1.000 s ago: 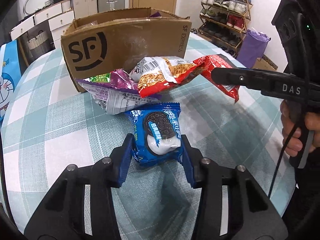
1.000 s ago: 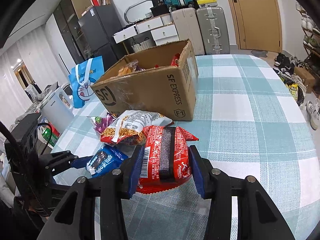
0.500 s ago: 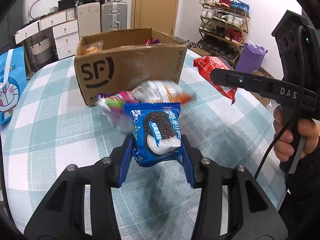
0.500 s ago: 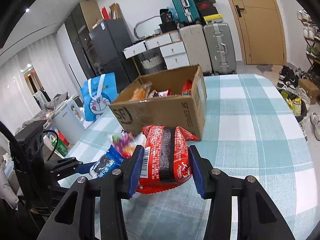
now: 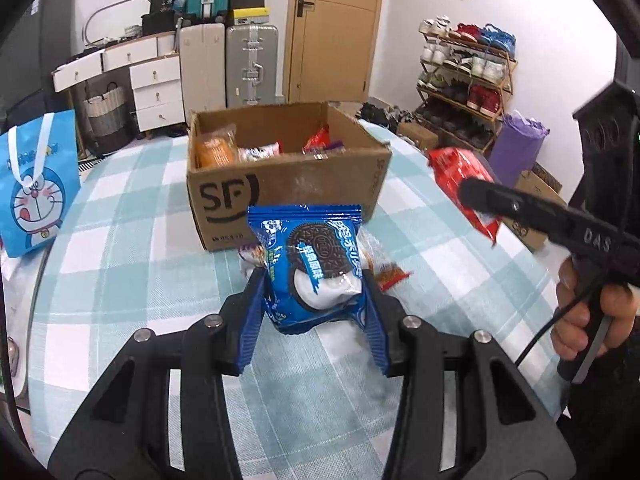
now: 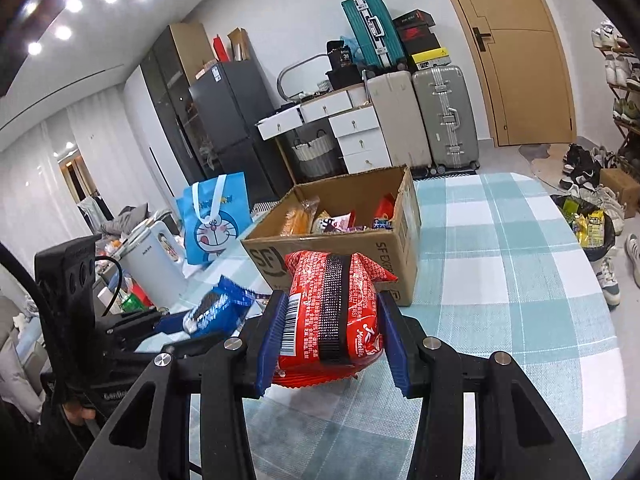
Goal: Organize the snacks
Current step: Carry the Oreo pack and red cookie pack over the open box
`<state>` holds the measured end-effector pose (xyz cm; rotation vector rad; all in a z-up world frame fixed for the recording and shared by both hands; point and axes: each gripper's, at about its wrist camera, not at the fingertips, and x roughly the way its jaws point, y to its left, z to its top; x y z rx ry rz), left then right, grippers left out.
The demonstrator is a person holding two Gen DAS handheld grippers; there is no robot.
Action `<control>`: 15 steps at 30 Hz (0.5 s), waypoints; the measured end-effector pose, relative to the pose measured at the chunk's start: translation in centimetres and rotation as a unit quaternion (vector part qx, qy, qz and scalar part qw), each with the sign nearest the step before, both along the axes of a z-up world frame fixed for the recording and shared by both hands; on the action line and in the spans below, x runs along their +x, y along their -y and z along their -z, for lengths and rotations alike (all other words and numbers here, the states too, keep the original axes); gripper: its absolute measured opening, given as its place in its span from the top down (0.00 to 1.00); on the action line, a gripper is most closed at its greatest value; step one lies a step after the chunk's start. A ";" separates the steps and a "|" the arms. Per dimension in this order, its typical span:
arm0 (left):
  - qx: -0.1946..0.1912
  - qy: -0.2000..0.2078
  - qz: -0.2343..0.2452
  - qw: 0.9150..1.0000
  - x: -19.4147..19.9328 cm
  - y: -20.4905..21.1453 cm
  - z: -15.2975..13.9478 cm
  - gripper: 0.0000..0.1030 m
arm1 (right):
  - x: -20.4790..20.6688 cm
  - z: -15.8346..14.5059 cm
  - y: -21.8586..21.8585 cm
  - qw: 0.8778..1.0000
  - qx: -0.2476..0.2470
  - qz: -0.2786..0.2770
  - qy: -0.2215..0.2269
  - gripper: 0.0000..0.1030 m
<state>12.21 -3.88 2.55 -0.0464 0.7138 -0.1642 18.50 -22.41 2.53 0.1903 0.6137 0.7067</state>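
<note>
Both claws loaded, both packets clear of the worktop (image 5: 120, 248).

Left claw (image 5: 314, 308): clamped on the blue Oreo packet (image 5: 316, 264), pads biting the lower half, top seal standing upright and free. Right claw (image 6: 328, 344): clamped on the red snack packet (image 6: 332, 312), gripped across the middle, barcode edge against the left pad.

Target looks like the SF cardboard box (image 5: 288, 184), open top, already holding several packets. It sits just beyond both claws, nearer the far side of the checked worktop. A couple of loose packets (image 5: 384, 272) lie between the left claw and the box front.

Judged step: carrying both to the box for a drop.

Risks from here:
- Oreo packet is air-puffed and glossy; the grip sits low on it, so it could pivot or squirt out if the claw tilts further.
- Red packet is bulging between the pads, so over-squeeze may crush the contents or pop the seal.
- Both claws head for the same opening side by side, so they could collide over the box or knock the near wall and shove it along the cloth.
- Coming in too low clips the box rim; the box is light cardboard and would slide or tip.
- Releasing short drops a packet in front of the box, onto the loose ones.
</note>
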 end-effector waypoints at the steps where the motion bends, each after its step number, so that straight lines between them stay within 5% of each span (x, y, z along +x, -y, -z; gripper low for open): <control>1: -0.001 0.002 -0.003 1.000 0.1 -0.1 -0.3 0.59 | 0.1 0.1 0.0 1.000 0.002 0.000 0.000 0.55; 15: -0.006 0.023 -0.031 0.999 3.6 -2.7 -3.2 0.59 | 1.3 -1.1 -2.0 1.000 0.014 -0.010 0.013 0.56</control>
